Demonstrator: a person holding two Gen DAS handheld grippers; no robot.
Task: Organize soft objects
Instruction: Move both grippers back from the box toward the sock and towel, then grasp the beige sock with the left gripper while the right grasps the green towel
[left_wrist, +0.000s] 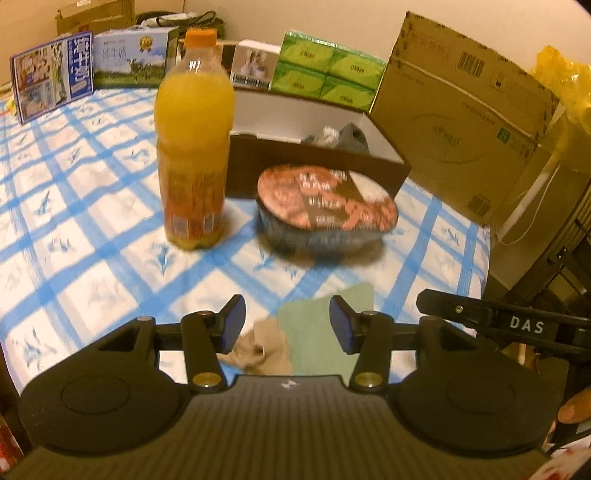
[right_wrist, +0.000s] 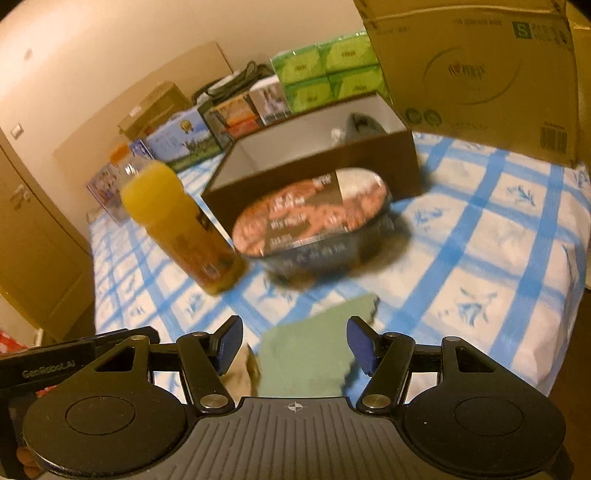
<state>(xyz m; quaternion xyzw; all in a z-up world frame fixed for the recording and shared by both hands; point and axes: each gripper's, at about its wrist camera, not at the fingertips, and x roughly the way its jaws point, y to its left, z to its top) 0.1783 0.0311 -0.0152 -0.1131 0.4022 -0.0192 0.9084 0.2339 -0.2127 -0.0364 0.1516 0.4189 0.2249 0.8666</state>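
A pale green cloth (left_wrist: 321, 332) (right_wrist: 310, 354) lies flat on the blue-checked tablecloth near the front edge, with a crumpled beige cloth (left_wrist: 258, 350) (right_wrist: 242, 373) touching its left side. My left gripper (left_wrist: 288, 325) hovers over both, open, its blue pads (left_wrist: 232, 325) clear of the fabric. Over the green cloth my right gripper (right_wrist: 295, 345) is open too, with nothing pinched. Behind stands a brown box (left_wrist: 317, 162) (right_wrist: 369, 155) with a white inside; grey soft items (left_wrist: 347, 136) (right_wrist: 362, 123) lie in its right end.
An orange juice bottle (left_wrist: 194, 147) (right_wrist: 177, 221) and a sealed noodle bowl (left_wrist: 327, 210) (right_wrist: 317, 221) stand between the cloths and the box. Green tissue packs (left_wrist: 328, 70), cartons and a large cardboard box (left_wrist: 461, 110) (right_wrist: 480, 74) line the back and right.
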